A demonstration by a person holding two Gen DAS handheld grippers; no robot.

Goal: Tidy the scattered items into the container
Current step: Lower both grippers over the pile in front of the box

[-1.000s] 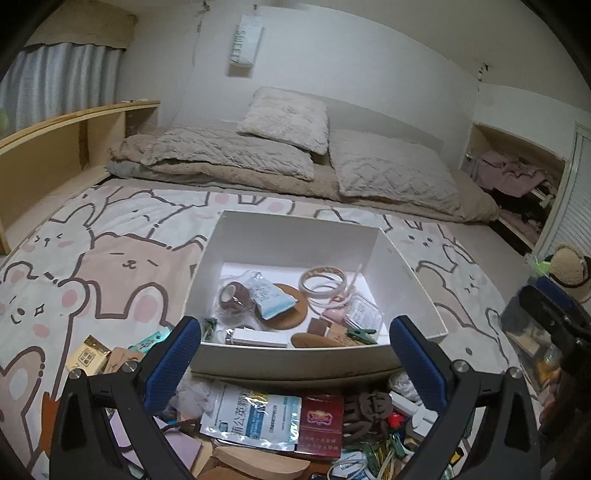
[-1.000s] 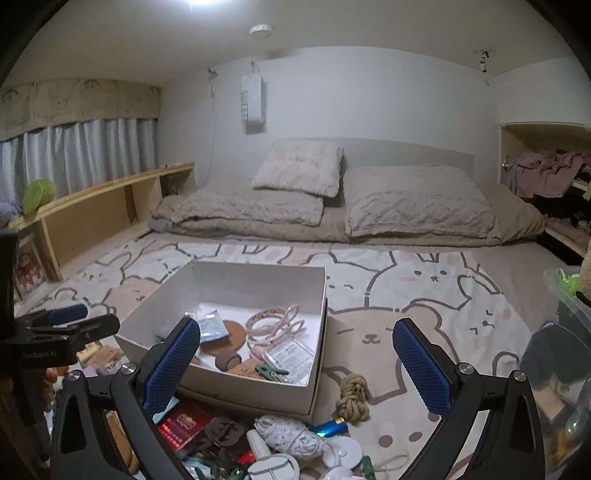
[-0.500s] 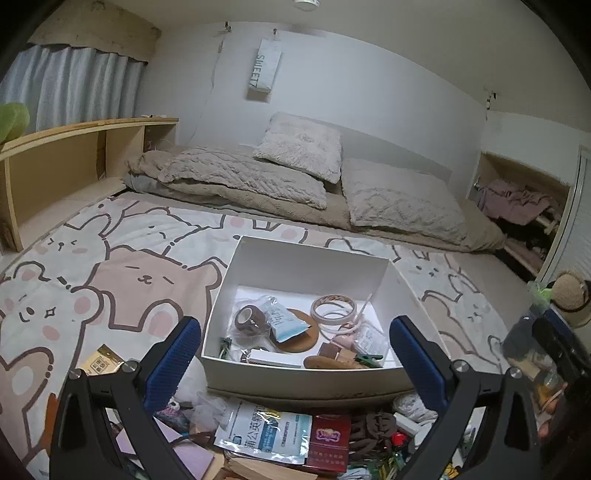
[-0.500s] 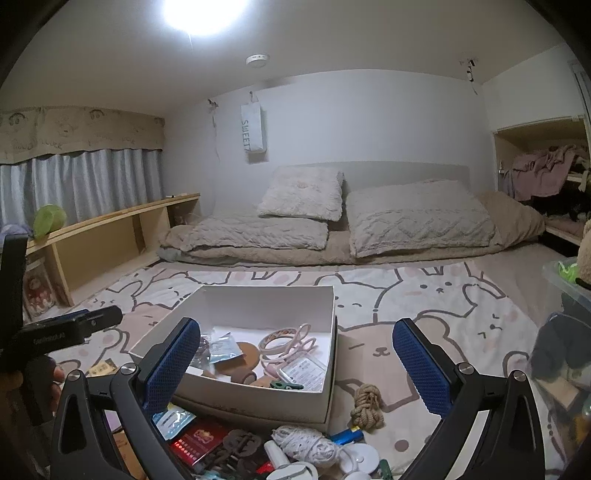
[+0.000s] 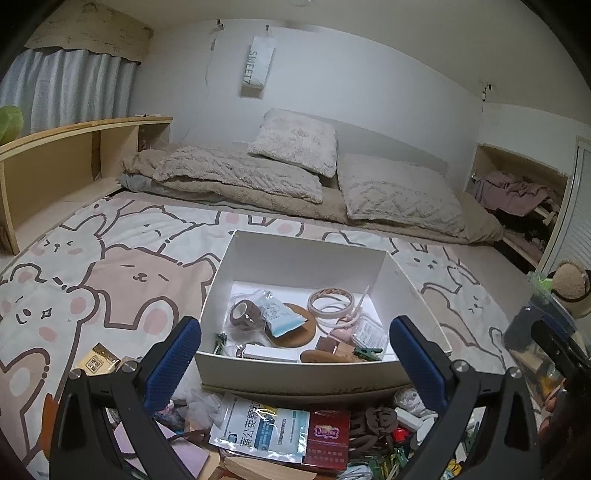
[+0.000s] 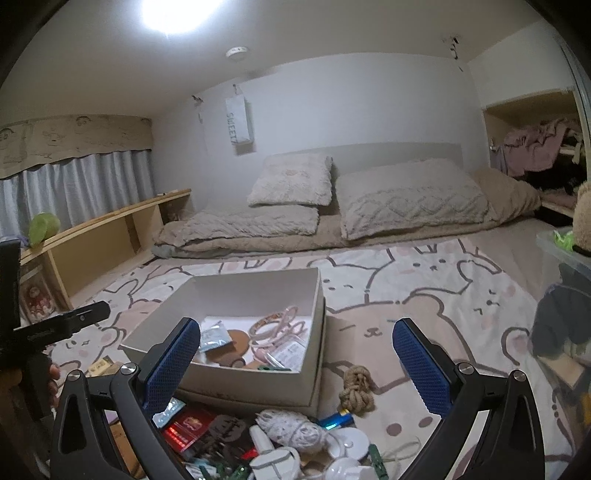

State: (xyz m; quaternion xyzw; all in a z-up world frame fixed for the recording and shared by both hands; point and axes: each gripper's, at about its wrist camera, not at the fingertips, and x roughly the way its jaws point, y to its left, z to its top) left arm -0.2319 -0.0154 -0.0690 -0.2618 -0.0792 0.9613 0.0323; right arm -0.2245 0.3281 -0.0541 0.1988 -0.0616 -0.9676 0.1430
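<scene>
Both cameras have tilted up over the last second, so the pile slides low in frame and the ceiling light enters the right view; neither tool has come nearer the clutter, so I judge no pick has begun. The left gripper [image 5: 295, 354] and right gripper [image 6: 297, 354] hang wide apart and empty. The box [image 5: 291, 373] sits on the blanket [image 5: 110, 280], holding a tape roll [image 5: 331, 300], a pouch [image 5: 277, 314], a clip [image 5: 367, 352] and what looks like a brown disc. The pile [image 6: 284, 435] lies just before it.

Dim room w/ glaring ceiling lamp [image 6: 181, 11], fisheye-warped, dark-vignetted edges.
</scene>
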